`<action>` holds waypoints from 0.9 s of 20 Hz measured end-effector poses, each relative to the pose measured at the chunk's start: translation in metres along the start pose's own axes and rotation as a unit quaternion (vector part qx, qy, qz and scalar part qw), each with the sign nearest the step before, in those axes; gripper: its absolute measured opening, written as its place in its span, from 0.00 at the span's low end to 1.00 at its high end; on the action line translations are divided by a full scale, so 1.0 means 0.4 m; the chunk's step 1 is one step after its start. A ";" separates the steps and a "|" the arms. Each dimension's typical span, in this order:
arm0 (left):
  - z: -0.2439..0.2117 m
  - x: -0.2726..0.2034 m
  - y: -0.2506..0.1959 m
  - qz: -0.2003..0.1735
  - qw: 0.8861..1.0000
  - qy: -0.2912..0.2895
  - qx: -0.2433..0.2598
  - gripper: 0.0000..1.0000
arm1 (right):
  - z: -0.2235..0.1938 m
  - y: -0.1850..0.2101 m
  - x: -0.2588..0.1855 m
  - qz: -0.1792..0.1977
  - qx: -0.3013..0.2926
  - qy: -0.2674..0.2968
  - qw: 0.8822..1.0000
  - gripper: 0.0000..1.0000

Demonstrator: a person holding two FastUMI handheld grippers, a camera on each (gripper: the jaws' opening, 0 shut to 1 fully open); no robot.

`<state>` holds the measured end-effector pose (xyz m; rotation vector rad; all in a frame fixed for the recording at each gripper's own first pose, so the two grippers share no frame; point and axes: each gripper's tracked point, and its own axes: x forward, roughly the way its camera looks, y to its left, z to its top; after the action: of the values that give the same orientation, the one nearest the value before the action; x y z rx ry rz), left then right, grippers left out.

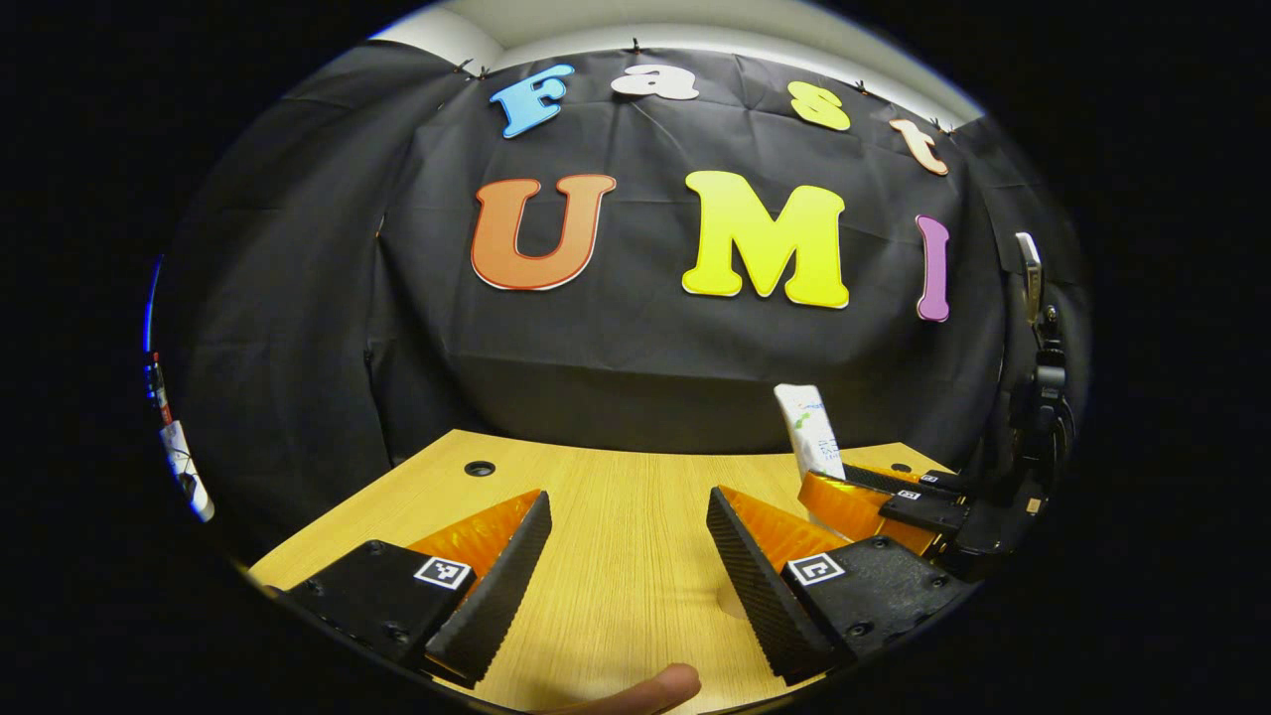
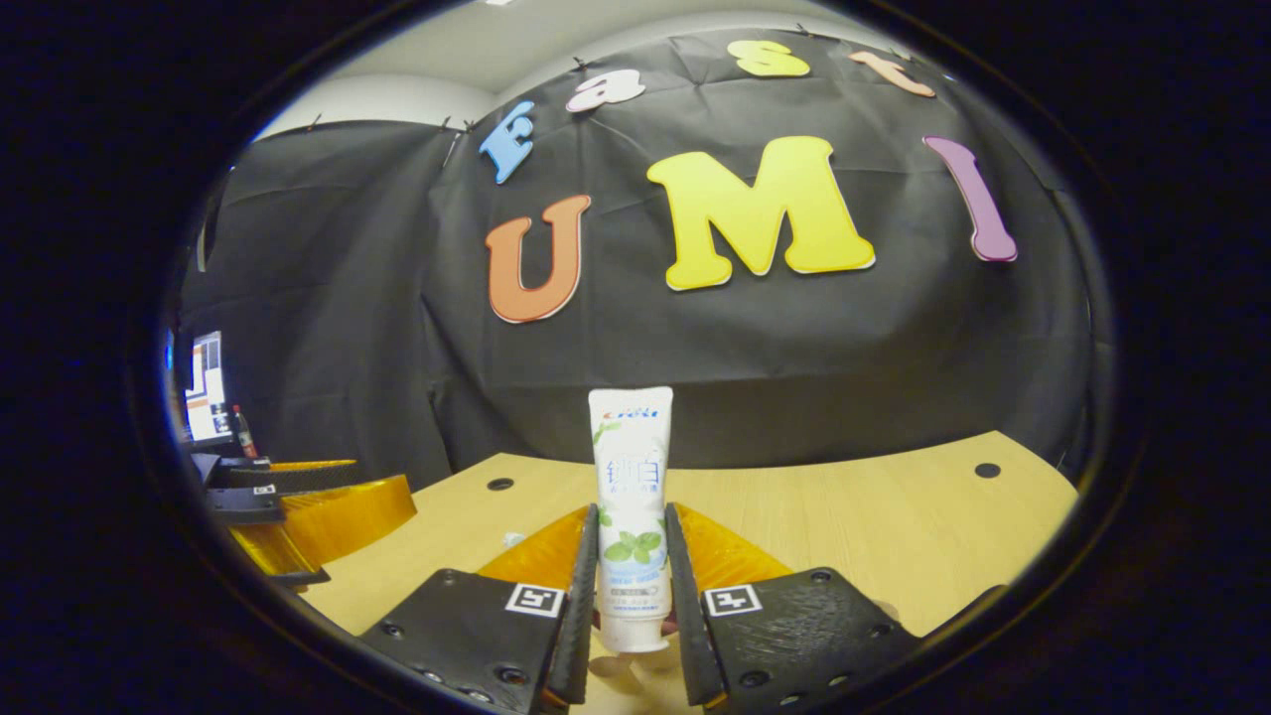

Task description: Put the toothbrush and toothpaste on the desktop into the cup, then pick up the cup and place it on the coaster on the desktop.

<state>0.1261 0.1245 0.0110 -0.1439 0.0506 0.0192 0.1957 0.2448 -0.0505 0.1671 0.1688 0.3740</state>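
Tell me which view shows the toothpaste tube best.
The right gripper view: the toothpaste tube stands upright, front-on, clamped between the right gripper fingers. The left gripper view shows only its upper end, small and off to the side, rising above the other gripper.

left gripper (image 1: pixel 629 556): black ribbed pads, orange translucent fingers, square markers, screws
right gripper (image 2: pixel 632 596): same black-and-orange build

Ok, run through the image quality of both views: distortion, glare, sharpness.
Left gripper view: fisheye bends the desk edge; the left gripper is sharp, with shiny orange panels. Right gripper view: same bending; the toothpaste in the right gripper is crisp, though its lower end sits in shadow.
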 end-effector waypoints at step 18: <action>-0.095 0.002 -0.061 -0.016 0.998 0.046 0.027 1.00 | -0.035 -0.059 -0.094 -0.011 -0.002 0.011 1.000 0.46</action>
<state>0.1256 0.0951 -0.0230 -0.0909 0.1411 -0.0201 0.1665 0.2109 -0.0636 0.1579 0.1925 0.3540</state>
